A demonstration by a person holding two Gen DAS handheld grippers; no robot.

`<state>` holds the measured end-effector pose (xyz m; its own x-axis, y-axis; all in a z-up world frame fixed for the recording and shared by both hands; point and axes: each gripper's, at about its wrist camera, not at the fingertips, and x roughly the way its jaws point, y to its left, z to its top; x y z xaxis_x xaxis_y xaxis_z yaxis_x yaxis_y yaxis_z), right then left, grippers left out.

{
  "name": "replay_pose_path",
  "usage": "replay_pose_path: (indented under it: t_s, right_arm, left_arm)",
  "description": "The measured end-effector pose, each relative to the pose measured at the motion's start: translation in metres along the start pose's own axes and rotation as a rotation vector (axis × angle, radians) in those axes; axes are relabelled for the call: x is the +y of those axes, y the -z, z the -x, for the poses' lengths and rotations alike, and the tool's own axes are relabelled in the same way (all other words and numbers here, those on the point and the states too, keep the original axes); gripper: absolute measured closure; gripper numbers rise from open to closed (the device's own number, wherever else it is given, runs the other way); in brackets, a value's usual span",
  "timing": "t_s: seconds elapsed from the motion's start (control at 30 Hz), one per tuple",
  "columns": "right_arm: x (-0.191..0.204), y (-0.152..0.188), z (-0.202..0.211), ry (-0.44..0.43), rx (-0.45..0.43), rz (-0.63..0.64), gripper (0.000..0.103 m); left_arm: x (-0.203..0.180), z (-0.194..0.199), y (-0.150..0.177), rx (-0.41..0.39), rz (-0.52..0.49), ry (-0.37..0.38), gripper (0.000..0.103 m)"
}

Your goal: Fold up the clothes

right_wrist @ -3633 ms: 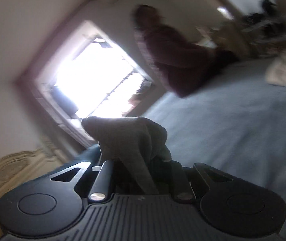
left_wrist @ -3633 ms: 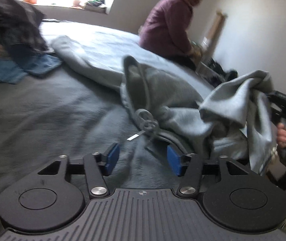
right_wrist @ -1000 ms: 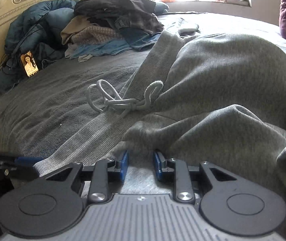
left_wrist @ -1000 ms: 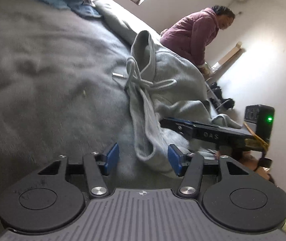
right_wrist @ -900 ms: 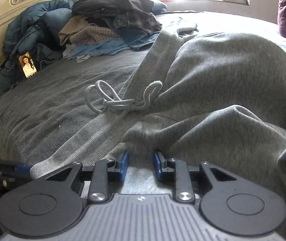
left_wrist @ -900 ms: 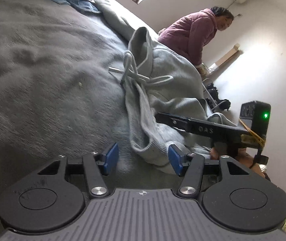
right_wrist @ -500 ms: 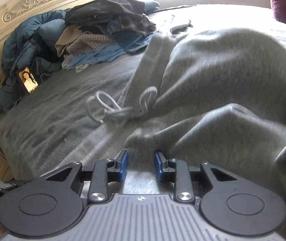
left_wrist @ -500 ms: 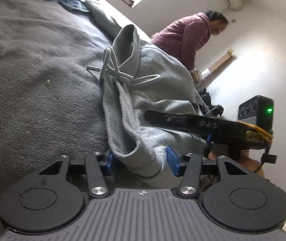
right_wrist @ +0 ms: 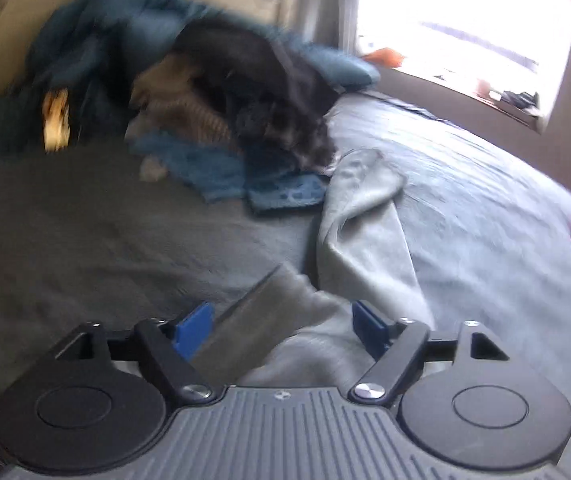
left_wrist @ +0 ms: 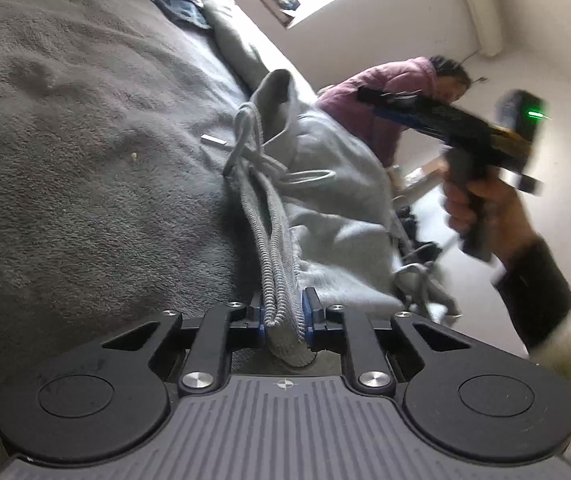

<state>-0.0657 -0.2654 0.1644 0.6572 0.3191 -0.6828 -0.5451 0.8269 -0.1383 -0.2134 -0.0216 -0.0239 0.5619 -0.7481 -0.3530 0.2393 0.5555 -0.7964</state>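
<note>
Grey fleece sweatpants (left_wrist: 325, 184) lie rumpled on the bed (left_wrist: 65, 140), whose charcoal blanket looks plush and faintly matted. Their ribbed waistband (left_wrist: 275, 276), a stretchy corrugated strip doubled on itself, runs straight into the left claw (left_wrist: 284, 316); its jaws have just been closing and now pinch that ribbing between blue pads. Farther along the waistband a soft cotton drawstring (left_wrist: 257, 152) sits in a loose knot, with a small pale tag (left_wrist: 214, 140) just beside it on the blanket. Above the sweatpants, in the left wrist view, the right claw (left_wrist: 369, 98) is held up by a hand (left_wrist: 481, 196) in a dark sleeve, blurred. From its own camera the right claw (right_wrist: 283, 322) has just been opening; its blue pads stand wide apart, with smooth grey cloth (right_wrist: 361, 240) below and between them but not pressed. Beyond the sweatpants a heap of dark, knitted and blue clothes (right_wrist: 221, 112) is piled against the headboard end. A person in a plum fleece top (left_wrist: 381, 96) is at the far side of the bed.
</note>
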Motion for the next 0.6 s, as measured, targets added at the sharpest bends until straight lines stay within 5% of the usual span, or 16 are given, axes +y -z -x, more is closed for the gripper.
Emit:
replay_pose_path:
  t_s: [0.1, 0.4, 0.6]
  right_arm:
    - [-0.012, -0.017, -0.027, -0.035, 0.082, 0.104, 0.019]
    - [-0.010, -0.037, -0.129, -0.385, 0.423, 0.235, 0.019]
    - [0.005, -0.024, -0.168, -0.379, 0.508, 0.197, 0.013]
  left_arm:
    - [0.002, 0.002, 0.003, 0.019, -0.014, 0.017, 0.088]
    - [0.013, 0.004, 0.014, 0.048, -0.053, 0.083, 0.088]
    - [0.023, -0.001, 0.014, 0.042, -0.031, 0.090, 0.088]
